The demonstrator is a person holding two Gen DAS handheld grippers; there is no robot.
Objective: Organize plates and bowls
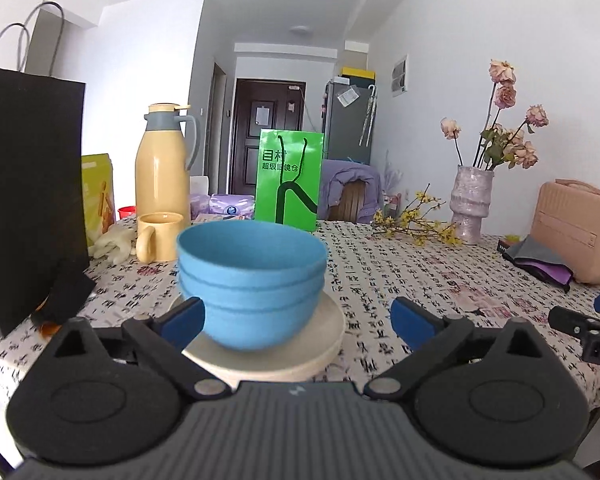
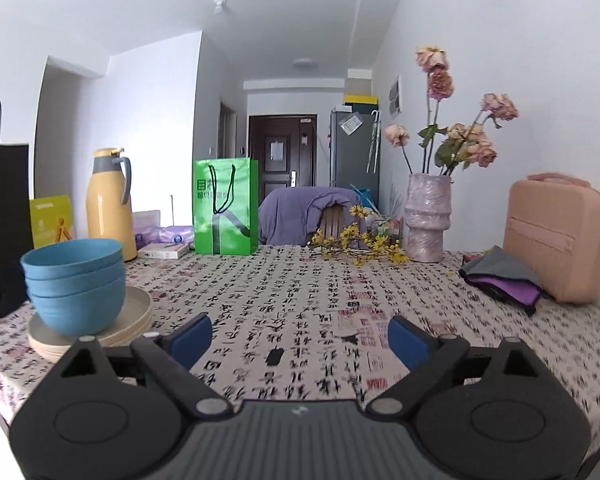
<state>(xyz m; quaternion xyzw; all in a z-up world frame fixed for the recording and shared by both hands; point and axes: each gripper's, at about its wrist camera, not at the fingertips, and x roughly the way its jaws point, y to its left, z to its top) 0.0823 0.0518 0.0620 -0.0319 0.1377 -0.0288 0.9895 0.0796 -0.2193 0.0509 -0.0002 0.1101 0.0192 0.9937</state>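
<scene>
Bowls and plates stacked, task looks nearly finished

Three blue bowls (image 1: 252, 276) nest on the cream plates (image 1: 300, 356) at the table's near left; left gripper (image 1: 298, 320) and right gripper (image 2: 300, 340) both gape, empty.

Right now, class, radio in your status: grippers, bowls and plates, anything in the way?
Left gripper open, empty. Right gripper open, empty. Bowls nested on plates. Mug just behind; nothing blocking.

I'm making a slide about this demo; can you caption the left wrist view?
Open left gripper facing blue bowls nested on stacked cream plates on a patterned tablecloth.
</scene>
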